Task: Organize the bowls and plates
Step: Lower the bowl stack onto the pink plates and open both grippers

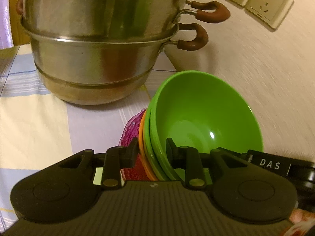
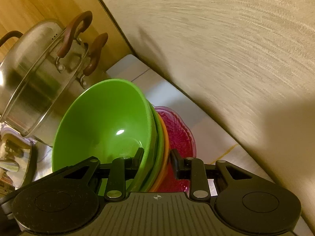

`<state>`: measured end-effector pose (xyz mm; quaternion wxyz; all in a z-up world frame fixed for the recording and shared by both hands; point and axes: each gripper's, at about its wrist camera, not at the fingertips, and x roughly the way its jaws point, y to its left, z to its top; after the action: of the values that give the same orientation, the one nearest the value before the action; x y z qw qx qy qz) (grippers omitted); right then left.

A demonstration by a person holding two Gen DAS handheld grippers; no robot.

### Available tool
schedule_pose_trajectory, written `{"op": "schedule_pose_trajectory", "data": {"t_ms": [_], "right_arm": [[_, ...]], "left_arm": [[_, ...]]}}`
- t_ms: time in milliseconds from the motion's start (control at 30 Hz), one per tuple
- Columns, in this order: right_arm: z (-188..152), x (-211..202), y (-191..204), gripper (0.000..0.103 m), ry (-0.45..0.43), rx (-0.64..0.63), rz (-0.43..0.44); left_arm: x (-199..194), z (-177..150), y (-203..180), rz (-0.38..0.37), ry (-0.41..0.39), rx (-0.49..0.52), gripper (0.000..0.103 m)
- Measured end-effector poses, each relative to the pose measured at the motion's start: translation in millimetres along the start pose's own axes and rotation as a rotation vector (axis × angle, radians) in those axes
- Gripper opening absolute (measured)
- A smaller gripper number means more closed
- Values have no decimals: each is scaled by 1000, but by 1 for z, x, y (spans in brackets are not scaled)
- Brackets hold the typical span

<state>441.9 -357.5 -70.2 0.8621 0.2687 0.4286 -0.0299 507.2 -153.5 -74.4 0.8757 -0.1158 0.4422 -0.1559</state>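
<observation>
Both tools pinch the tilted stack: left tool (image 1: 151, 151), right tool (image 2: 157, 157). Uneven pull could slide the green bowl (image 1: 204, 114) against the steamer (image 1: 98, 39), upper left.

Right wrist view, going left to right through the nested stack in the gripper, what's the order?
Green bowl → second green bowl → orange bowl → pink plate.
</observation>
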Motion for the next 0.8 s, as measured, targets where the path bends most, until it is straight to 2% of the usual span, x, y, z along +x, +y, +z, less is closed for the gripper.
{"op": "schedule_pose_trajectory", "data": {"t_ms": [233, 267, 333, 367, 400, 500, 600, 800], "right_arm": [[-2, -1, -2, 35, -18, 18, 19], [-2, -2, -3, 39, -20, 20, 25], [-2, -7, -1, 52, -47, 11, 46], [-2, -10, 0, 62, -64, 1, 50], [-2, -14, 2, 66, -83, -14, 46], [-4, -26, 2, 67, -122, -32, 42], [-7, -38, 0, 68, -142, -31, 64], [-27, -80, -1, 71, -214, -53, 104]], "left_arm": [[-3, -1, 4, -25, -12, -26, 29], [-4, 0, 4, -28, -16, -29, 29], [-8, -1, 4, -25, -27, -24, 29], [-12, -2, 3, -25, -34, -24, 29], [-17, -2, 3, -26, -42, -24, 29], [-34, -3, 4, -26, -75, -28, 31], [-55, -6, 6, -26, -103, -27, 37], [-97, -22, 10, -22, -150, -48, 61]]}}
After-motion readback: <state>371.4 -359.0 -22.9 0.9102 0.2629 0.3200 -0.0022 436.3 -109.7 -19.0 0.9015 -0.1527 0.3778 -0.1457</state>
